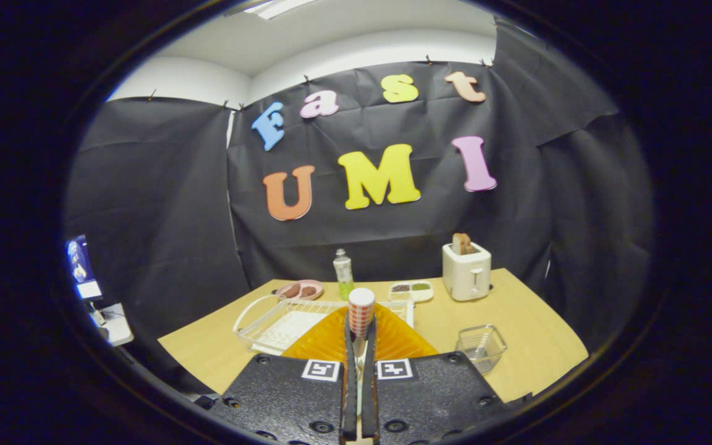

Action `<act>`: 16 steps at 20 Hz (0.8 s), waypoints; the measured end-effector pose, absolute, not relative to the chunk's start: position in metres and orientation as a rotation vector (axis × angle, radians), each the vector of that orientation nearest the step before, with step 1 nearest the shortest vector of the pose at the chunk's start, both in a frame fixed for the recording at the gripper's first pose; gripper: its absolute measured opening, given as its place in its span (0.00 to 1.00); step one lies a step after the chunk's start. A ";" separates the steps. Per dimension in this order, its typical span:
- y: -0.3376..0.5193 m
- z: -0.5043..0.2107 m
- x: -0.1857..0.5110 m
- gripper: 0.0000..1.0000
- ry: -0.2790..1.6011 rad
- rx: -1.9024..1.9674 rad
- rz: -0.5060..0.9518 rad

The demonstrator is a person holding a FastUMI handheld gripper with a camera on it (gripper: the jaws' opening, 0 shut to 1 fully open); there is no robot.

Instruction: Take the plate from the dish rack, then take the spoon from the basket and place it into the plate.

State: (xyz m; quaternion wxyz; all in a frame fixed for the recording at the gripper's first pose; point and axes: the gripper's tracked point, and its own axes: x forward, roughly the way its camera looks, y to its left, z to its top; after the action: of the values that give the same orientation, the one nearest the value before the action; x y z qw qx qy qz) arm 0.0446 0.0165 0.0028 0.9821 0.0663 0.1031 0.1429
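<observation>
The hand-held gripper (361, 346) was nearly closed, both fingers pinching the orange plate (325, 340) by its rim, holding it over the white dish rack (269, 324). The spoon (483, 349) waited in the wire basket (481, 347), near right on the worktop (535, 321), presumably next.

Gripper (360, 346): 2 wide, flat, textured plastic body plates side by side, each with 1 square black-and-white fiducial marker at its inner front corner. Round screw heads along the plate edges and corners. 2 narrow, long fingers run forward, close together, nearly parallel, a thin gap between them.
</observation>
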 end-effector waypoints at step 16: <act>0.123 -0.107 0.068 0.10 0.395 0.149 0.317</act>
State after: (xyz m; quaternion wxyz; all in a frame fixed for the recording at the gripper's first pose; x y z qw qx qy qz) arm 0.0678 0.1230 -0.1070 0.9654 0.0735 0.1951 0.1569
